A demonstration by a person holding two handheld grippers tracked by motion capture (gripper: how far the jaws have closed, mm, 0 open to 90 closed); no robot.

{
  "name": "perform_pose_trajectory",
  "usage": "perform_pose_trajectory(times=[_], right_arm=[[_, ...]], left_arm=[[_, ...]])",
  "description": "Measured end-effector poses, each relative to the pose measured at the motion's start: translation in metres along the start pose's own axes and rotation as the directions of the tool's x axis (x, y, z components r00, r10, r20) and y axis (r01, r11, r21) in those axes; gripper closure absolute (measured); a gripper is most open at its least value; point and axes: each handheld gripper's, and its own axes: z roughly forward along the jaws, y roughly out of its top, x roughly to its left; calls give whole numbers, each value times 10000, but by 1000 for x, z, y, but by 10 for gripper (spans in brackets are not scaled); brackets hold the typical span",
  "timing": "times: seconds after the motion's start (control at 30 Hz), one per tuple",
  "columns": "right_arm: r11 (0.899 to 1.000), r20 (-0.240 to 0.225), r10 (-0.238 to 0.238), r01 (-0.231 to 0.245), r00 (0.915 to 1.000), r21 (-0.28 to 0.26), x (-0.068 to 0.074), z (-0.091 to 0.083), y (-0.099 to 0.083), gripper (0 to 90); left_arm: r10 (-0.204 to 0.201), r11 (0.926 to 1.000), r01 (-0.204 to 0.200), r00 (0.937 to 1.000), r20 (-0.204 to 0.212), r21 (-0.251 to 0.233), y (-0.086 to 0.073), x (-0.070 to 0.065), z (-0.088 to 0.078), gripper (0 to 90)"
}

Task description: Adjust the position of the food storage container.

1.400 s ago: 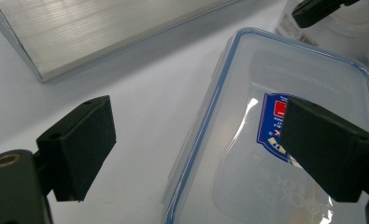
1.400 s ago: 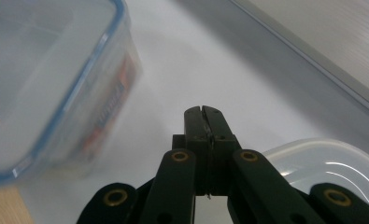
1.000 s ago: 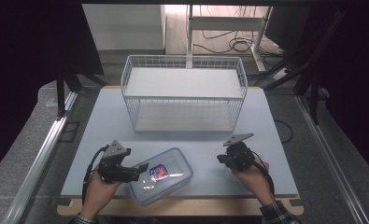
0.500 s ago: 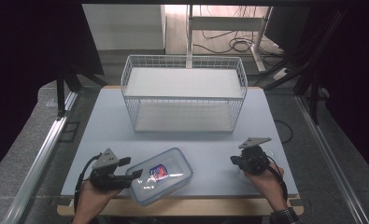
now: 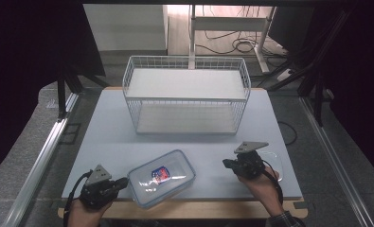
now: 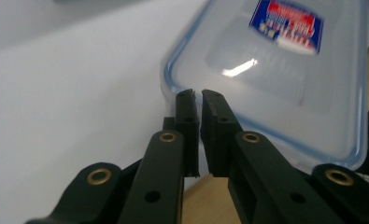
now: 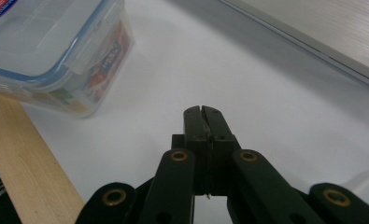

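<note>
table [image 5: 109, 137]: pale grey-white matte sheet, flat and smooth, sitting on a wooden board whose bare edge [image 5: 199, 208] is running along the near side; giving a plain level surface for the work.

basket [image 5: 187, 97]: white wire grid, rectangular, open-topped, standing upright at the far middle of the table, well apart from both hands; a flat pale panel is lying across its upper part. Judged to be waiting as a place to put things, since nothing is lying in it.

box [image 5: 162, 177]: rectangular food container with rounded corners, clear plastic body, translucent lid with a blue seal rim and a red-blue label on top; a clip flap and printed wrap are showing on its side in the right gripper view [image 7: 56, 51]. It is lying flat at the near edge of the table, turned at a slant, between the two grippers. Lid is sitting on, looking clipped.

left gripper [image 5: 124, 182]: black, hard-jointed, brass rivets. Its fingers [image 6: 188, 126] have just been closing and are now standing nearly together, with nothing between them; tips are pointing at the box's near-left corner, just beside the rim. Whether they are touching the rim is not clear. Judged to be lining up to nudge or steady the box.

right gripper [image 5: 226, 163]: same build; fingers [image 7: 194, 126] are pressed together, empty, hovering over bare table to the right of the box, apart from it.
</note>
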Motion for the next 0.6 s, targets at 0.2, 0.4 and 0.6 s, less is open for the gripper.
perform_pose_trajectory(times=[0.2, 0.4, 0.6], right_arm=[[10000, -336, -38, 37, 9994, -30, 10, 7, 3, 894], [9997, -729, -206, 216, 9971, 130, 23, 17, 5, 894], [9989, -1074, -320, 354, 9937, 299, 33, 24, 4, 894]], left_arm=[[-460, 9989, 460, 9989, -28, 53, -4, 4, 2, 867], [-637, 9978, 637, 9980, -18, 161, -3, 4, 2, 865], [-758, 9956, 764, 9970, -135, 547, -4, 5, 5, 866]])
